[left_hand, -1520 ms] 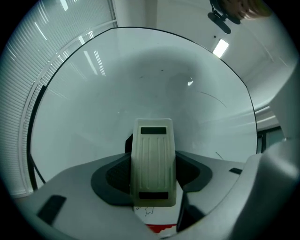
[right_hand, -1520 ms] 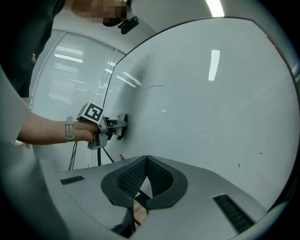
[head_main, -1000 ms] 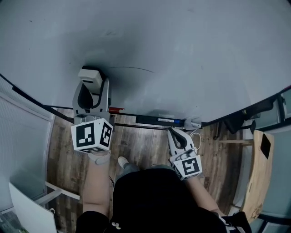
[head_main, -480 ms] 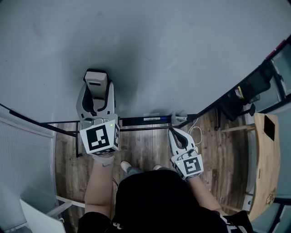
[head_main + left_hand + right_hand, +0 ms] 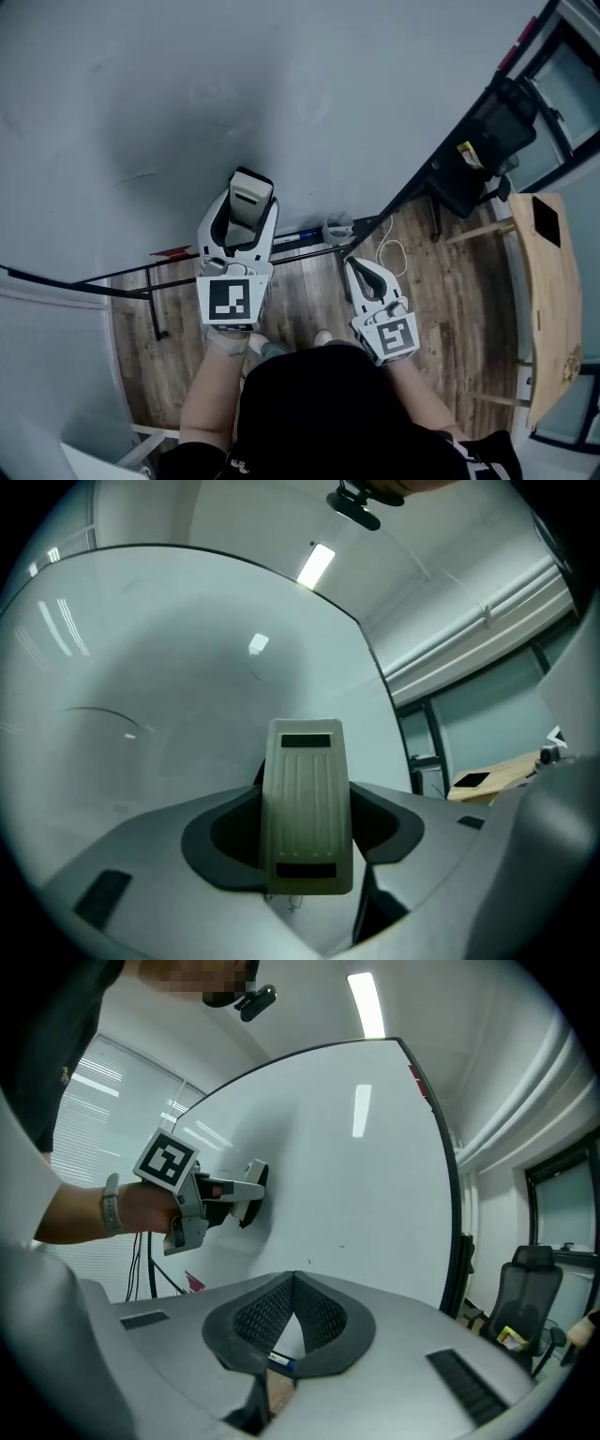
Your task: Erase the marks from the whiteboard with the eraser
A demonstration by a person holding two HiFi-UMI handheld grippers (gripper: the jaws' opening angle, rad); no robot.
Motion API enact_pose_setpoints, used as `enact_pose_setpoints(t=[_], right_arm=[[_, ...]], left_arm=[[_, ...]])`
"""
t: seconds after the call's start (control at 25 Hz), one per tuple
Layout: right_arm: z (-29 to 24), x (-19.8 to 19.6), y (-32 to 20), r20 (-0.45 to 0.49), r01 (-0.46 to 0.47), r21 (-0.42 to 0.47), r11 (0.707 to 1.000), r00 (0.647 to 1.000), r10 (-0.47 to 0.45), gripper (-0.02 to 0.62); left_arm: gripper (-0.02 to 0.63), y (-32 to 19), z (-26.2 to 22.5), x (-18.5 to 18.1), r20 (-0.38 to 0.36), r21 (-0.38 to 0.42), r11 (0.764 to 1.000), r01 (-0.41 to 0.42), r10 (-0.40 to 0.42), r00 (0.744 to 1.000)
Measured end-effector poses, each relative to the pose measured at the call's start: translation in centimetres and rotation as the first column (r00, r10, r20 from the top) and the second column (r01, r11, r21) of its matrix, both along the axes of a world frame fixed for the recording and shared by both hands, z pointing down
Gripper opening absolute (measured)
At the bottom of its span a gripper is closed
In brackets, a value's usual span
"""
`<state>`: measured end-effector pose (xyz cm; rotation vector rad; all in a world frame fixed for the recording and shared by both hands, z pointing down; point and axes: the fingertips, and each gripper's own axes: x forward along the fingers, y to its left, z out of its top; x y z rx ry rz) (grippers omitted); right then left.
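Note:
The whiteboard (image 5: 281,84) fills the top of the head view. My left gripper (image 5: 246,204) is shut on a pale ribbed eraser (image 5: 250,192) and presses it flat against the board's lower part. In the left gripper view the eraser (image 5: 302,780) stands upright between the jaws of that gripper (image 5: 314,846), and a thin curved mark (image 5: 94,714) lies to its left. That faint mark (image 5: 136,178) also shows in the head view. My right gripper (image 5: 358,270) hangs lower, off the board, shut and empty (image 5: 293,1283).
Along the board's bottom runs a tray (image 5: 309,236) with markers and a red item (image 5: 169,250). A black office chair (image 5: 478,150) stands at the right, beside a wooden table (image 5: 553,309) with a dark phone (image 5: 545,218). A white cable (image 5: 389,255) lies on the wood floor.
My left gripper has slid the eraser to the right along the board, past the curved mark. The head view has swung right. The right gripper has hardly moved.

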<state>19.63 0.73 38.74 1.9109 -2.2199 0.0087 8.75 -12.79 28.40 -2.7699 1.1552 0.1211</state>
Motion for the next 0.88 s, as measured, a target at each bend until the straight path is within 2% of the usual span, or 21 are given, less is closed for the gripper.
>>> enact_pose_setpoints(t=[0.2,0.48,0.64,0.88], right_arm=[[0.1,2.5,1.6,0.004,-0.080,-0.017,0.997,0.997,0.081,0.026],[-0.2,4.3,3.6,-0.012,-0.094,0.016,0.995,0.995,0.094,0.026],[0.0,4.3,4.1,-0.044,-0.083,0.016,0.996,0.996,0.083,0.026],[0.2,4.2,4.4,-0.065,-0.076,0.001,0.997,0.995,0.075,0.026]], left_arm=[[0.262,3.8,2.7,4.5,0.049,-0.010,0.983,-0.182,0.182,0.982],[0.262,9.2,6.6,8.5,0.080,-0.051,0.925,-0.376,0.379,0.922],[0.264,11.1,8.3,9.2,0.112,-0.045,0.900,-0.433,0.436,0.893],[0.264,12.6,10.3,8.9,0.163,-0.052,0.888,-0.456,0.458,0.874]])
